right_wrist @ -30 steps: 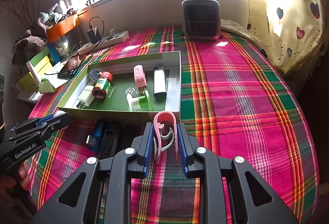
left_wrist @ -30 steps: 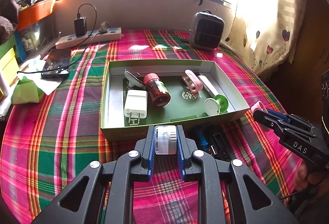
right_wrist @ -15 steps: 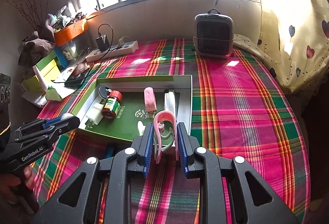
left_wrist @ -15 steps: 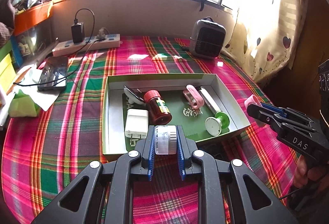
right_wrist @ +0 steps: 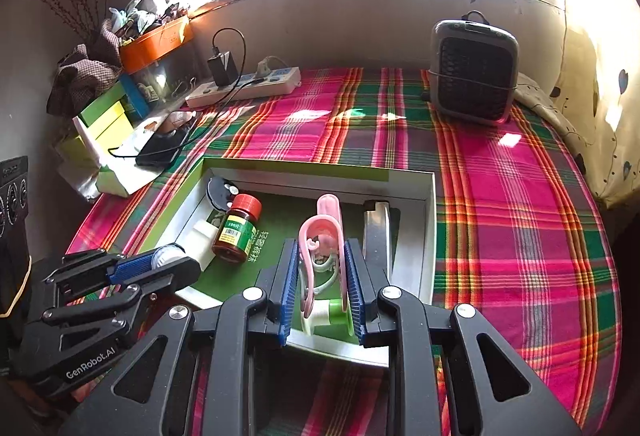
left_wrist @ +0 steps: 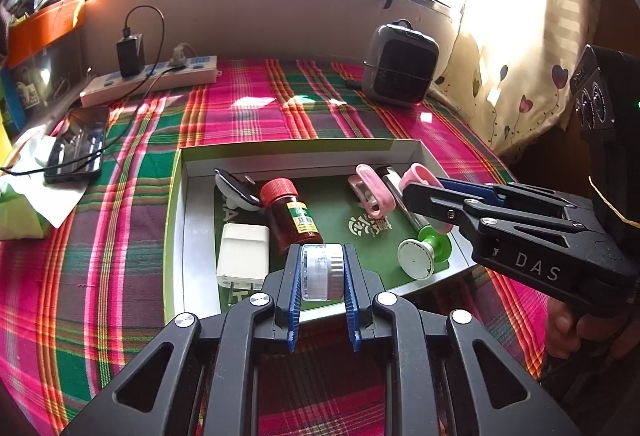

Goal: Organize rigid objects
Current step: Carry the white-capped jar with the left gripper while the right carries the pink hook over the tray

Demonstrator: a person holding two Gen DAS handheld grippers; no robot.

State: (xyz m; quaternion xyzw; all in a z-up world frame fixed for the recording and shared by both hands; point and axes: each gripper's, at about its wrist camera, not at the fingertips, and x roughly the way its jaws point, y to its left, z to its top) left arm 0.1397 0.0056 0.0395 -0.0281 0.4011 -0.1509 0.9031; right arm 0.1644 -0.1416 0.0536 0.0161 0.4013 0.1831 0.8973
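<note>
My left gripper [left_wrist: 322,256] is shut on a small clear round jar [left_wrist: 320,278] and hovers over the near edge of the green box [left_wrist: 176,196]. My right gripper [right_wrist: 322,248] is shut on a pink hook clip [right_wrist: 308,242] above the box's right half. Inside the box lie a red-capped brown bottle [left_wrist: 294,214], a white charger plug [left_wrist: 242,256], a pink clip [left_wrist: 370,190], a green and white suction knob [left_wrist: 424,252] and a silver bar [right_wrist: 378,232]. In each wrist view the other gripper shows from the side, still holding its object.
The box sits on a plaid cloth [right_wrist: 500,216]. A grey heater [left_wrist: 400,66] stands at the back right and a power strip [left_wrist: 152,80] with a black charger at the back left. A phone [left_wrist: 78,144] lies on paper at the left. A curtain hangs on the right.
Both grippers have moved forward from in front of the box to above it, each keeping its object. The right gripper has also swung left over the box's right side.
</note>
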